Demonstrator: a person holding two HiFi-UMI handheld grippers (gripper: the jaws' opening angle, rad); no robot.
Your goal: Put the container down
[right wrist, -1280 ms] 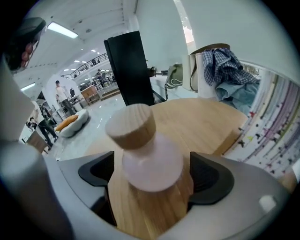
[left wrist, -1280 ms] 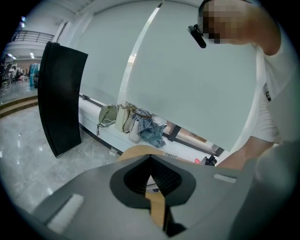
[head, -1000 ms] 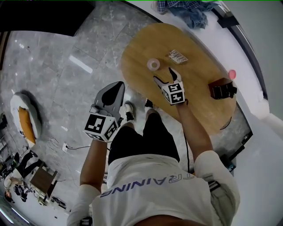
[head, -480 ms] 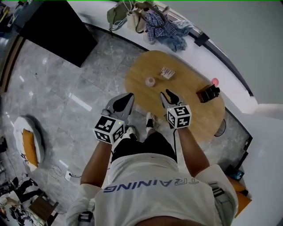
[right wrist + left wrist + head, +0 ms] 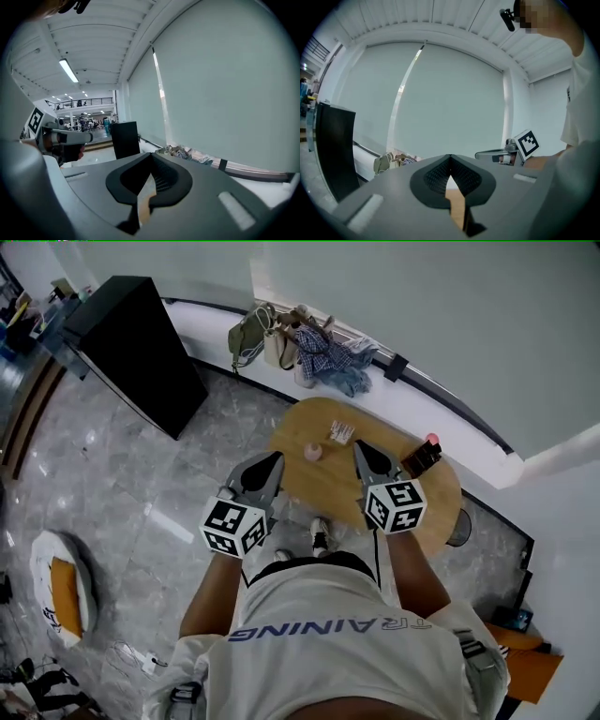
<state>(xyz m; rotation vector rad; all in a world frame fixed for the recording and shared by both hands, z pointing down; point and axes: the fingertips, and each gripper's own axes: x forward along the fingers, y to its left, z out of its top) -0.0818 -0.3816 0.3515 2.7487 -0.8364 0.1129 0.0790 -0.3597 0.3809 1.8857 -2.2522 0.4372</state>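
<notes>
Nearest to us is our own white shirt (image 5: 328,652), with both bare forearms reaching forward. We hold the left claw (image 5: 273,458) over the grey marble floor (image 5: 112,484), just off the near left edge of the table (image 5: 441,493). Its jaws are pressed together at the tips and nothing is between them. The right claw (image 5: 359,447) hangs above the near middle of the table. Its jaws are also fully closed and empty. Neither claw touches anything.

Between the two claws and a little farther off, the container (image 5: 313,452), a small pale pink cup, stands upright on the wooden tabletop, clear of both claws. Just beyond it to the right lies a small packet (image 5: 341,433). At the table's right end we see a dark box (image 5: 421,459) with a pink round thing (image 5: 432,439) just behind it.

Farther still, bags and clothes (image 5: 300,345) are heaped on the white ledge along the wall, and a black cabinet (image 5: 131,343) stands at the far left.
</notes>
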